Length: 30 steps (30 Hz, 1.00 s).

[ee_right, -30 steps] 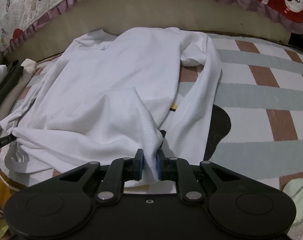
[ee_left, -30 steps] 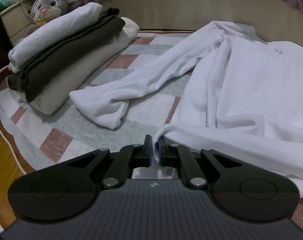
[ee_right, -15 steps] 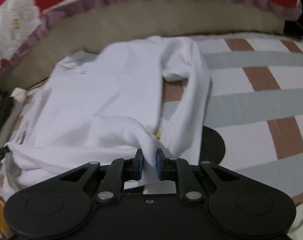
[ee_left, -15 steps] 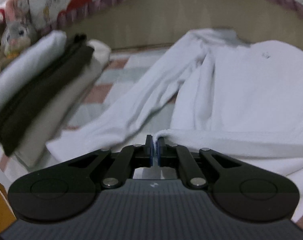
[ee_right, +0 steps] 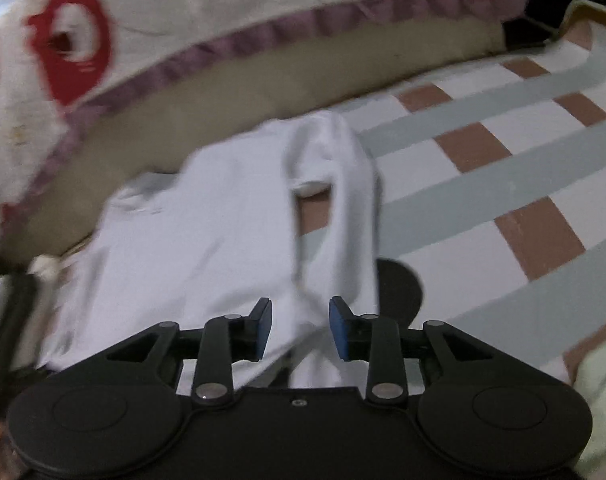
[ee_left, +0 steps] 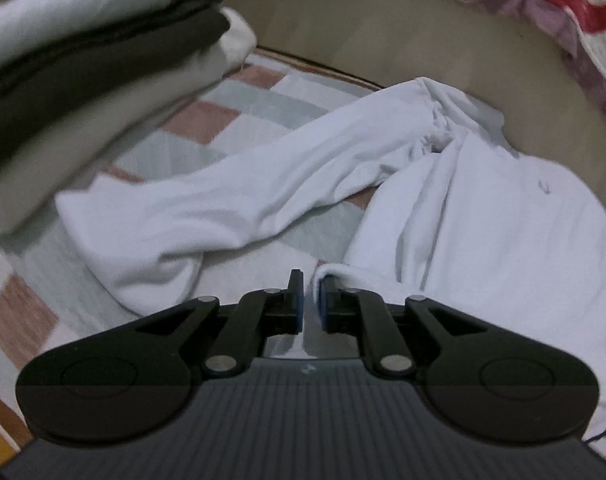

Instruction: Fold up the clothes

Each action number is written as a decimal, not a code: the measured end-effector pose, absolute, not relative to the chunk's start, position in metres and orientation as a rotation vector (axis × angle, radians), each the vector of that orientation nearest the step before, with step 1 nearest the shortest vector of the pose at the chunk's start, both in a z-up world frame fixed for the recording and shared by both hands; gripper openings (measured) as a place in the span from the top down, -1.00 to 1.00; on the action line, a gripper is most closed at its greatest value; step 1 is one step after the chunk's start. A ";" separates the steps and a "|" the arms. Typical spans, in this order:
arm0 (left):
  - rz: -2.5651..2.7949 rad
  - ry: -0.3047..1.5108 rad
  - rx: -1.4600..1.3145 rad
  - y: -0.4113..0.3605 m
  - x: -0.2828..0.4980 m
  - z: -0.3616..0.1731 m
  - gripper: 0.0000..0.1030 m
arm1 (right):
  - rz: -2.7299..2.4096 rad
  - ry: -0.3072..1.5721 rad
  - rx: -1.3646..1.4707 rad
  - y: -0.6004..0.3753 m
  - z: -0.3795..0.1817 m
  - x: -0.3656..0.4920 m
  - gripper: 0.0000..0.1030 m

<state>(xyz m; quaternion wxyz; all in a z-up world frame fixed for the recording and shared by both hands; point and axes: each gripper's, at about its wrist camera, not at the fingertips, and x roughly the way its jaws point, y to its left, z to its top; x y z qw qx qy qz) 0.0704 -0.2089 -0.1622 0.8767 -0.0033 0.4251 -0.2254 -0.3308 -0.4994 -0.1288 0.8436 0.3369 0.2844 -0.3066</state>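
Checked rug (ee_right: 483,184), white shirt (ee_left: 483,232) spread flat near its far edge.
Left gripper (ee_left: 311,300) parted slightly beside the hem; right gripper (ee_right: 301,328) spread wide over the fabric.

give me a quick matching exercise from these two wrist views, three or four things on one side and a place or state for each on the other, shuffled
Things
1. left gripper
2. right gripper
3. white sweatshirt
4. pile of folded clothes

Places or states
A. stacked on the rug at the far left, apart from the sweatshirt
B. jaws wide apart, cloth lying loose between them
C. spread on the checked rug, one sleeve stretched out sideways
D. jaws almost together, a thin gap at the sweatshirt's hem

Pairs: 1-D, 2-B, 3-C, 4-A
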 end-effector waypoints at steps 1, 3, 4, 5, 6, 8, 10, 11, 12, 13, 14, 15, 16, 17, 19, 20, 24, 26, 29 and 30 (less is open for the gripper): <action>-0.472 0.888 -0.008 -0.210 0.072 -0.162 0.81 | -0.611 0.616 0.635 -0.488 -0.124 -0.327 0.22; -0.479 0.876 -0.010 -0.210 0.072 -0.158 0.81 | -0.556 0.680 0.461 -0.468 -0.123 -0.307 0.10; -0.483 0.870 -0.010 -0.210 0.072 -0.156 0.81 | -0.545 0.720 0.373 -0.459 -0.126 -0.296 0.05; -0.490 0.868 -0.017 -0.208 0.072 -0.154 0.76 | -0.537 0.773 0.263 -0.449 -0.132 -0.282 0.02; -0.499 0.868 -0.026 -0.206 0.072 -0.152 0.71 | -0.528 0.826 0.147 -0.439 -0.139 -0.266 -0.02; -0.517 0.868 -0.044 -0.202 0.072 -0.147 0.60 | -0.523 0.913 -0.075 -0.417 -0.154 -0.242 -0.01; -0.534 0.868 -0.061 -0.198 0.072 -0.142 0.60 | -0.511 0.923 -0.177 -0.402 -0.162 -0.232 -0.02; -0.547 0.880 -0.067 -0.197 0.072 -0.141 0.60 | -0.487 0.914 -0.187 -0.398 -0.164 -0.230 -0.02; -0.562 0.895 -0.071 -0.197 0.072 -0.140 0.60 | -0.467 0.913 -0.177 -0.398 -0.164 -0.227 -0.05; -0.576 0.911 -0.076 -0.197 0.072 -0.139 0.59 | -0.447 0.915 -0.161 -0.401 -0.165 -0.225 -0.07; -0.591 0.927 -0.080 -0.196 0.072 -0.139 0.51 | -0.455 0.917 -0.151 -0.404 -0.166 -0.223 -0.07; -0.606 0.943 -0.085 -0.196 0.072 -0.138 0.44 | -0.471 0.918 -0.142 -0.407 -0.167 -0.220 -0.08; -0.620 0.959 -0.089 -0.196 0.072 -0.137 0.31 | -0.489 0.922 -0.127 -0.410 -0.169 -0.220 -0.10; -0.623 0.969 -0.077 -0.197 0.069 -0.138 0.23 | -0.507 0.930 -0.105 -0.416 -0.171 -0.219 -0.10; -0.621 0.986 -0.041 -0.201 0.061 -0.139 0.16 | -0.548 0.948 -0.057 -0.428 -0.177 -0.219 -0.10; -0.619 0.994 -0.022 -0.203 0.056 -0.140 0.12 | -0.573 0.959 -0.033 -0.433 -0.180 -0.219 -0.10; -0.613 1.027 0.051 -0.210 0.039 -0.144 -0.10 | -0.618 0.930 0.118 -0.453 -0.178 -0.230 -0.06; -0.592 1.035 0.098 -0.215 0.031 -0.148 -0.18 | -0.637 0.913 0.196 -0.463 -0.178 -0.236 -0.02; -0.518 1.004 0.177 -0.221 0.026 -0.154 0.48 | -0.662 0.866 0.336 -0.479 -0.177 -0.247 0.13; -0.495 0.987 0.200 -0.222 0.025 -0.155 0.67 | -0.671 0.855 0.380 -0.484 -0.178 -0.250 0.20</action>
